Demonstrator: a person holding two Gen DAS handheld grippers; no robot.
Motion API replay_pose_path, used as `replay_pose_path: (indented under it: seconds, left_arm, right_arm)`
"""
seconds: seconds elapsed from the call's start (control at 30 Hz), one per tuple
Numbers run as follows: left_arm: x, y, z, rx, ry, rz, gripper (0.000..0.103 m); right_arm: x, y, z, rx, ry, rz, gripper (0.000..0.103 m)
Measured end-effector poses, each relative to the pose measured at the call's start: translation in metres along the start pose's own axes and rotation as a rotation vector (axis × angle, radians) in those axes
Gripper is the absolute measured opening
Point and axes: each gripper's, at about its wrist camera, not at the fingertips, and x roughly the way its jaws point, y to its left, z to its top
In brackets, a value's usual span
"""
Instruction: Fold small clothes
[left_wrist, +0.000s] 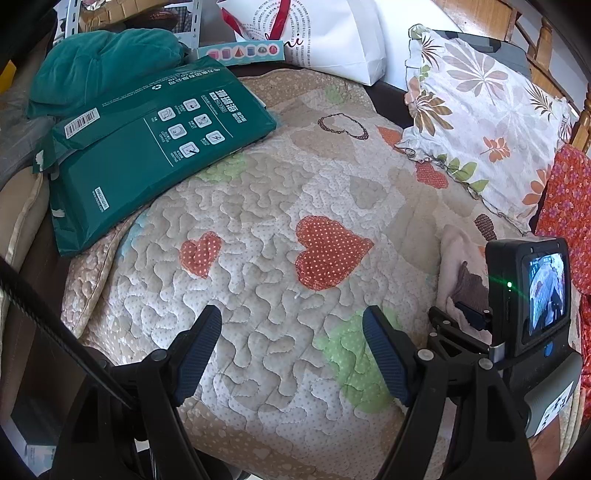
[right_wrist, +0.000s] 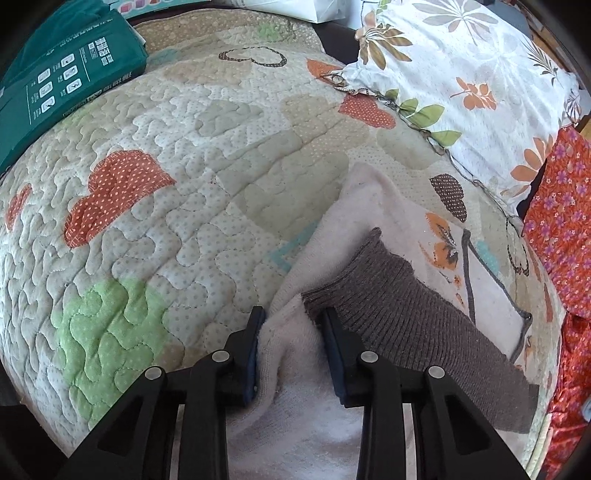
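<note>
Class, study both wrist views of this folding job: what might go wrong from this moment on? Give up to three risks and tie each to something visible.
1. The right gripper has bunched only a pinch of the pink garment near its brown ribbed cuff; pulling may drag or crumple it rather than fold it.
2. The left gripper hangs open over the quilt, pinning nothing, so the garment may slide.
3. The floral pillow lies close, crowding the fold.
</note>
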Motion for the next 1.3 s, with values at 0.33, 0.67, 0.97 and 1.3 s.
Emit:
replay_pose_path:
  seconds: [0.33,0.67,0.97,1.3]
  left_arm:
    - [0.002,-0.007,0.003,-0.025,0.014,-0.032,0.078]
    - [0.007,-0.058,-0.012,0.057,0.053,-0.077,0.079]
    - [0.005,-0.148,-0.049,0.229,0.093,-0.257,0.079]
    - [-0.015,-0.226,-0.086,0.373,0.123,-0.419,0.078]
  right_arm:
    - [-0.037,-0.067,-0.007,0.227,-0.110,0.230,0.014]
    - [-0.082,-0.211,-0.080,0.532,-0.229,0.273,0.013]
    - [-0.070,-0.332,-0.229,0.847,-0.198,0.216,0.012]
    - [-0.080,-0.350,-0.269,0.831,-0.212,0.254,0.015]
